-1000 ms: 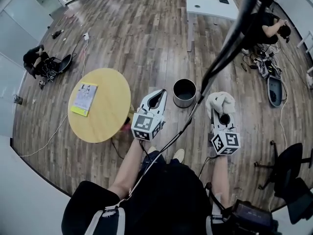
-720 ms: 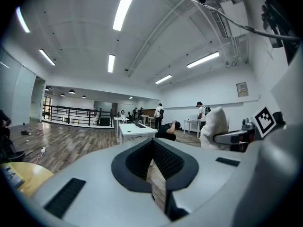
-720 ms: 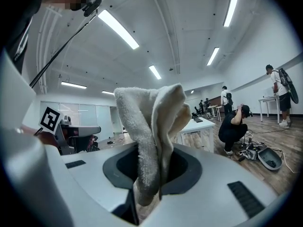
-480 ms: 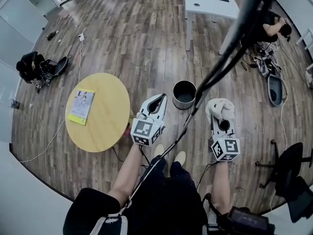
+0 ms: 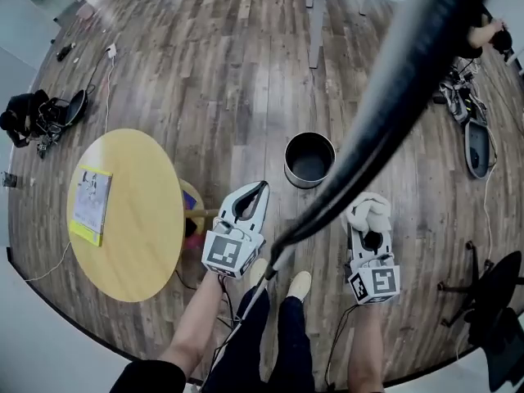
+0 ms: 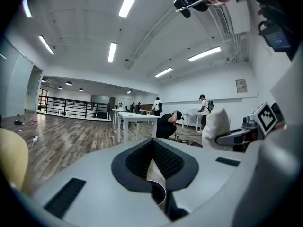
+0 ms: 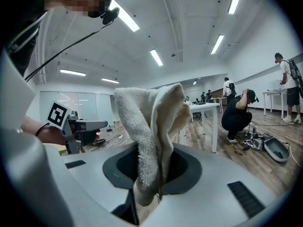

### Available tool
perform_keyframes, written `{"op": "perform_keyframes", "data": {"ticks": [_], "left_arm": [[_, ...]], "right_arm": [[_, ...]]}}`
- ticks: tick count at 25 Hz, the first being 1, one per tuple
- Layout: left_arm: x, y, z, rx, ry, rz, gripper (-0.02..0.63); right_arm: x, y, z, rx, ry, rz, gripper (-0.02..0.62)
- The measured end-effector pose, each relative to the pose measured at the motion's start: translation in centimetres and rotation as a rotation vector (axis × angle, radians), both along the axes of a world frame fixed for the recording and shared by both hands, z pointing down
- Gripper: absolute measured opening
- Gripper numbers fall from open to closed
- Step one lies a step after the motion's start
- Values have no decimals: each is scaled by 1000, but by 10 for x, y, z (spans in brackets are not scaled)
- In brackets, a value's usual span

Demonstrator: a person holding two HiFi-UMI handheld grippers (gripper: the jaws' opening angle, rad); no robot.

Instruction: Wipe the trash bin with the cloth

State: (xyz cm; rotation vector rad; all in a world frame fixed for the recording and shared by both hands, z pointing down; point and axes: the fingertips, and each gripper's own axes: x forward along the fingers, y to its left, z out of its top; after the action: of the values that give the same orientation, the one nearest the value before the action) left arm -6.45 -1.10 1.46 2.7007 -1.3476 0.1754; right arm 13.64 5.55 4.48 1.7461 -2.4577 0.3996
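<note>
My right claw clamps the cloth; my left claw is closed and empty. The trash bin stands on the floor beyond, between them. Risk: the bunched cloth (pinched low) may pull free during wiping.

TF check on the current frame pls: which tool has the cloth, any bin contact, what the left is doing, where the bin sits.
1. The right tool is shut on the cloth. True.
2. The cloth is touching the trash bin. False: it is held in the air, apart from the bin.
3. The left tool grips the booklet. False: its jaws are together on nothing, and the booklet lies on the round table.
4. The trash bin stands upright on the floor, ahead of the two tools and between them. True.
</note>
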Motion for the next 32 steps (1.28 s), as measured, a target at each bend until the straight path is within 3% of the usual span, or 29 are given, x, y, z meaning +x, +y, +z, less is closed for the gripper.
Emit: {"op": "perform_keyframes", "data": {"ticks": [8,13,25,32], "left_arm": [[-2,-55,215,-11,-17,11,-5],[5,-60,318,-36,0,-9,-5],[6,-72,404,-39,23,-8,-5],[2,-67,459,-69,41,-34,-5]], "right_arm": [[4,-52,225,-23,-7,-5,94],[1,-70,318,-11,4,-3,94],[-19,-98,425,-39,32,-46,94],[-22,-94,500,-134,60,-50,94]]}}
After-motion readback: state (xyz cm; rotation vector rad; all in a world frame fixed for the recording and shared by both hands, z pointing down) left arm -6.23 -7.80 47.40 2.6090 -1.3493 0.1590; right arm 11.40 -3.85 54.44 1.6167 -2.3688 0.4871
